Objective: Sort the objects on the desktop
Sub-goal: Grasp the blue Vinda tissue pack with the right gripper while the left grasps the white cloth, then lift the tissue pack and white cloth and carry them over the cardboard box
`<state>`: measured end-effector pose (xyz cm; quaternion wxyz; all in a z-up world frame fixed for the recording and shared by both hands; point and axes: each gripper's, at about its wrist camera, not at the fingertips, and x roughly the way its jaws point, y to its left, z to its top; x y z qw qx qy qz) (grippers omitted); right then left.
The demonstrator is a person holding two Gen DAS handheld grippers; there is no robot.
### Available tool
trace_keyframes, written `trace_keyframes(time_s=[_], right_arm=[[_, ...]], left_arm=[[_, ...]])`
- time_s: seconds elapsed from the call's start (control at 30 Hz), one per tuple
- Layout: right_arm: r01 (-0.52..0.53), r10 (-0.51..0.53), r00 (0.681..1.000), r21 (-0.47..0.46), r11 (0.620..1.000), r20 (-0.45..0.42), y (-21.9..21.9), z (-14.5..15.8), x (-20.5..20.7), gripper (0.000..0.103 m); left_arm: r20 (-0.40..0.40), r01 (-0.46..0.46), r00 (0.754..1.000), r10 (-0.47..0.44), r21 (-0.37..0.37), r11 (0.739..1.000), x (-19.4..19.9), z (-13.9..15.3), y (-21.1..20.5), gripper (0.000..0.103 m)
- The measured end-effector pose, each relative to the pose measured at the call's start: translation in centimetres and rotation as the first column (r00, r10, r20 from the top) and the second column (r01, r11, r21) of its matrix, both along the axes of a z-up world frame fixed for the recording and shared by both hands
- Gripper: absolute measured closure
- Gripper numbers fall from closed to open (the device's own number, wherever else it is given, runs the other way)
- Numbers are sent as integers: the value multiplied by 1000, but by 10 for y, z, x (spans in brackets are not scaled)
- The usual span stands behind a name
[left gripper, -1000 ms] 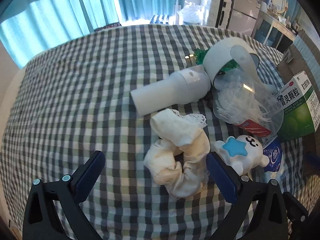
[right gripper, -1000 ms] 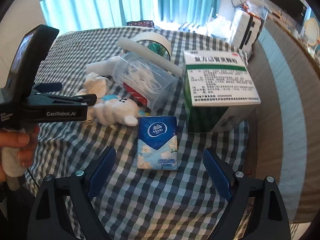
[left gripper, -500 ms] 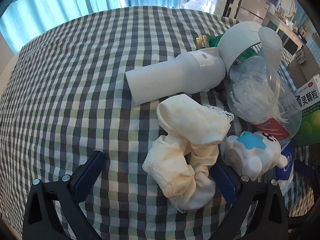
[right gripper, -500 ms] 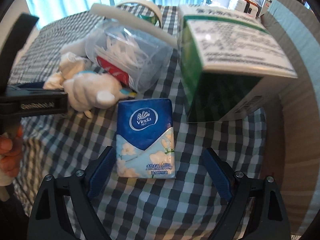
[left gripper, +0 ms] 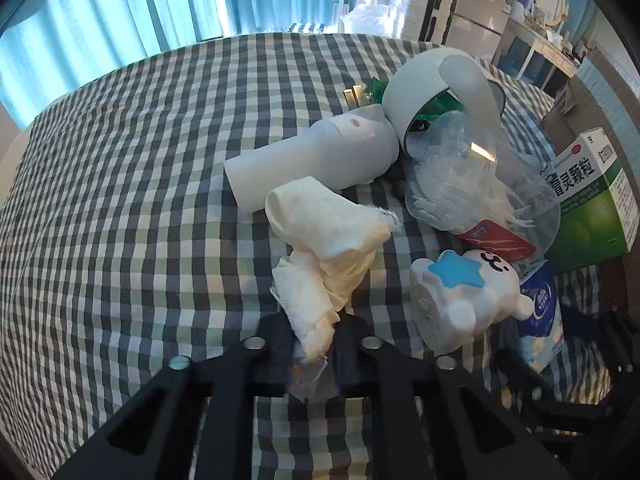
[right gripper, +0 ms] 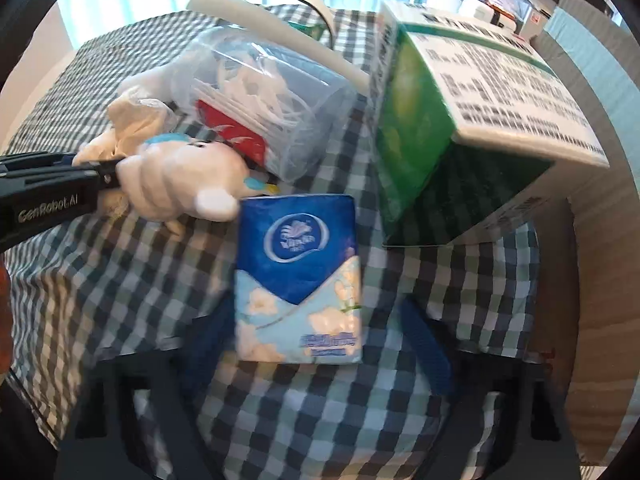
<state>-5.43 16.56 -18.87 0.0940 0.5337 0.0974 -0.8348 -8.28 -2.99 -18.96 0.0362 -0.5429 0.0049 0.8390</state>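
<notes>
My left gripper (left gripper: 312,354) is shut on the near end of a crumpled cream cloth (left gripper: 324,248) on the checked tablecloth (left gripper: 120,200). Beside it lie a white plush toy with a blue star (left gripper: 460,300), a clear tub of white sticks (left gripper: 480,184) and a white bottle (left gripper: 312,160). My right gripper (right gripper: 316,344) is open, its blue pads on either side of a blue tissue pack (right gripper: 298,276). The left gripper also shows at the left of the right wrist view (right gripper: 52,192).
A green and white medicine box (right gripper: 460,120) lies right of the tissue pack. A white tipped cup with green contents (left gripper: 424,88) lies behind the bottle. A cardboard box wall (right gripper: 592,240) stands along the right table edge.
My left gripper has closed on the cloth's near end. My right gripper has moved forward around the tissue pack and its fingers have narrowed.
</notes>
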Motion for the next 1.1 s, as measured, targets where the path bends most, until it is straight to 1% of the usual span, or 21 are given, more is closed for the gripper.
trace_keyframes(time_s=[0.03, 0.1, 0.17, 0.23, 0.33, 0.47, 0.67, 0.73, 0.8, 0.87, 0.9, 0.93, 1.03, 1.07, 1.1], right_arm=[[-3, 3, 1000, -4, 1000, 1, -2, 2, 1, 51], [6, -6, 1000, 7, 1000, 6, -4, 4, 2, 51], [10, -10, 1000, -2, 1000, 5, -2, 6, 3, 52], [17, -17, 1000, -24, 1000, 16, 7, 6, 0, 52], [31, -30, 999, -68, 997, 21, 12, 12, 2, 52], [23, -24, 1000, -87, 996, -15, 13, 27, 5, 52], [10, -19, 998, -136, 991, -66, 17, 51, 10, 52], [4, -18, 996, -147, 989, -90, 20, 60, 11, 52], [5, -24, 992, -152, 988, -123, 25, 70, 12, 52], [1, -26, 986, -152, 988, -163, 28, 79, 19, 52], [3, -30, 984, -151, 989, -178, 18, 80, 14, 52], [5, -36, 980, -153, 988, -198, 17, 85, 16, 52], [-1, -43, 961, -157, 988, -273, 9, 100, 22, 52], [-8, -40, 952, -153, 988, -304, 18, 104, 19, 52], [-17, -37, 939, -152, 988, -343, 17, 111, 23, 52]], left_arm=[[2, -5, 1000, 5, 14, 1000, -1, 1, -4, 93], [-6, -8, 1000, 8, 28, 1000, -1, 5, -10, 93], [-21, -6, 1000, 7, 45, 999, 1, 12, -14, 93], [-43, 0, 999, 2, 54, 999, 3, 21, -17, 93], [-85, -1, 996, 6, 48, 999, 4, 35, -27, 93], [-136, -7, 991, 14, 56, 998, 2, 55, -39, 93], [-194, -3, 981, 20, 87, 996, 14, 76, -51, 93], [-218, -7, 976, 23, 76, 997, 19, 86, -55, 93], [-248, -14, 968, 30, 65, 998, 30, 95, -58, 93], [-286, -27, 957, 42, 55, 998, 31, 107, -60, 93], [-306, -33, 951, 46, 50, 998, 32, 113, -60, 93], [-328, -37, 943, 49, 43, 998, 35, 120, -63, 93], [-383, -40, 923, 46, 23, 999, 34, 134, -59, 93], [-406, -53, 912, 57, 22, 998, 35, 140, -62, 93], [-425, -61, 903, 67, 27, 998, 37, 145, -64, 93]])
